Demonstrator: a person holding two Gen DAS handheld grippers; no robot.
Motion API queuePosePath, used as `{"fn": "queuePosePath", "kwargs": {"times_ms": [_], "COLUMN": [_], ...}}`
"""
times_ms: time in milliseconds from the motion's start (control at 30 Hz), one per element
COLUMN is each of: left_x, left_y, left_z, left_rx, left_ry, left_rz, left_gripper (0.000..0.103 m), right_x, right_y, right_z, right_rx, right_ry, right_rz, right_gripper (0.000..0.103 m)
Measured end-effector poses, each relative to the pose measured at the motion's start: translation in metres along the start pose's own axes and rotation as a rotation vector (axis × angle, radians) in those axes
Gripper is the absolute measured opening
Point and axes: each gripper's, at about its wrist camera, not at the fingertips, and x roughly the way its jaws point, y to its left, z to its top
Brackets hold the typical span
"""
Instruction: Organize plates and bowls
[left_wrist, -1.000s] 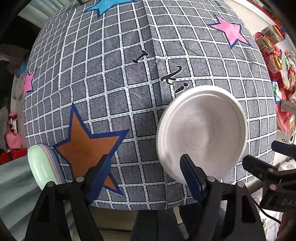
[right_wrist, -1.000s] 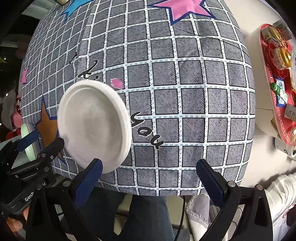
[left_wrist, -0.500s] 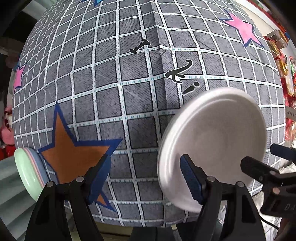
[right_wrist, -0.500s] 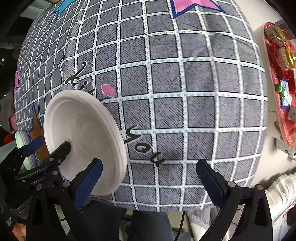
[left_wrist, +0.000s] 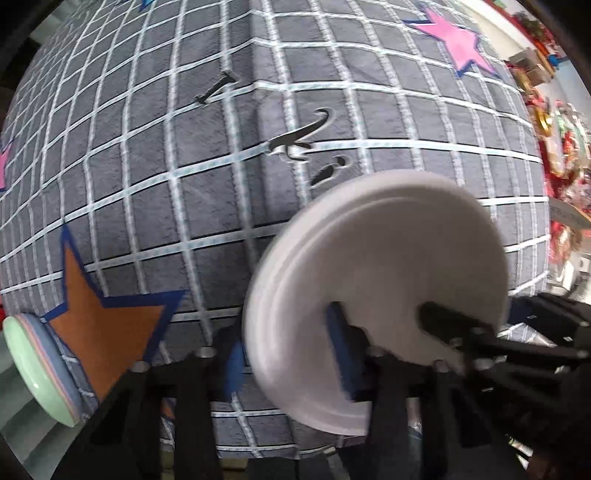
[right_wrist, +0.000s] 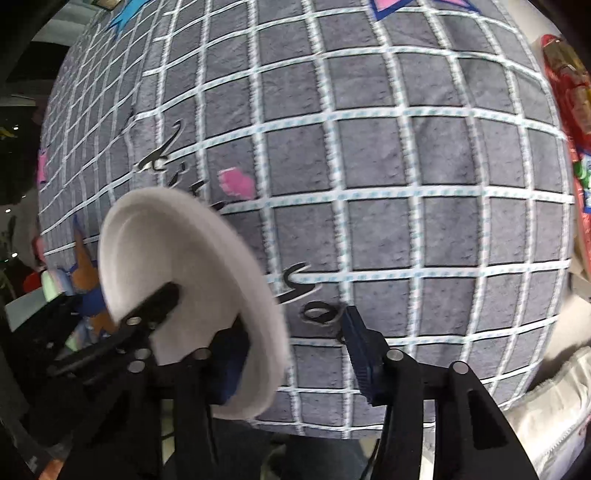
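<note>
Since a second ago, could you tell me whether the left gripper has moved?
Yes. The left gripper has come down toward the tablecloth; its jaws are closing over the white plate's near rim.

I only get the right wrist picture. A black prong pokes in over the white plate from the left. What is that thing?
Observer: One finger of the left gripper. Its own camera shows both blue pads astride the left rim of the white plate, with the jaws closing. Blur hides whether they pinch yet.
Visitor: And the pale green bit behind it?
Observer: A stack of dishes, mint-green, pink and blue, at the left edge of the checked cloth, beside an orange star.
Visitor: Does my gripper show over there?
Observer: Yes. One black finger of the right gripper lies over the plate's right side. Its jaws are closing around that rim too.
</note>
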Motion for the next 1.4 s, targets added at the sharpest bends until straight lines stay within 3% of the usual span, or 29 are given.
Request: {"fn": "queuePosePath", "kwargs": {"times_ms": [67, 167, 433, 800, 1133, 1400], "left_x": [0.002, 0.005, 0.006, -0.009, -0.033, -0.045], "left_y": [-0.007, -0.005, 0.003, 0.071, 0.185, 0.318], "left_z": [0.003, 0.007, -0.018, -0.056, -0.080, -0.117], "left_rx": [0.016, 0.014, 0.042, 0.110, 0.027, -0.117], "left_ry": [0.001, 0.013, -0.008, -0.041, -0.104, -0.145], "left_rz": [0.002, -0.026, -0.031, -0.044, -0.054, -0.038], "left_gripper": [0.040, 0.037, 0.037, 0.036, 0.036, 0.036], "right_x": [0.006, 0.011, 0.014, 0.022, 0.027, 0.048], "right_y": [0.006, 0.012, 0.023, 0.084, 0.190, 0.299], "right_z": [-0.002, -0.004, -0.013, -0.039, -0.053, -0.044], "right_rx": [-0.006, 0.001, -0.001, 0.052, -0.004, -0.144], "right_ry": [0.007, 0.013, 0.007, -0.016, -0.047, -0.050], "right_rz": [0.029, 0.045, 0.029, 0.030, 0.016, 0.021], "right_gripper": [0.035, 0.029, 0.029, 0.029, 0.029, 0.029]}}
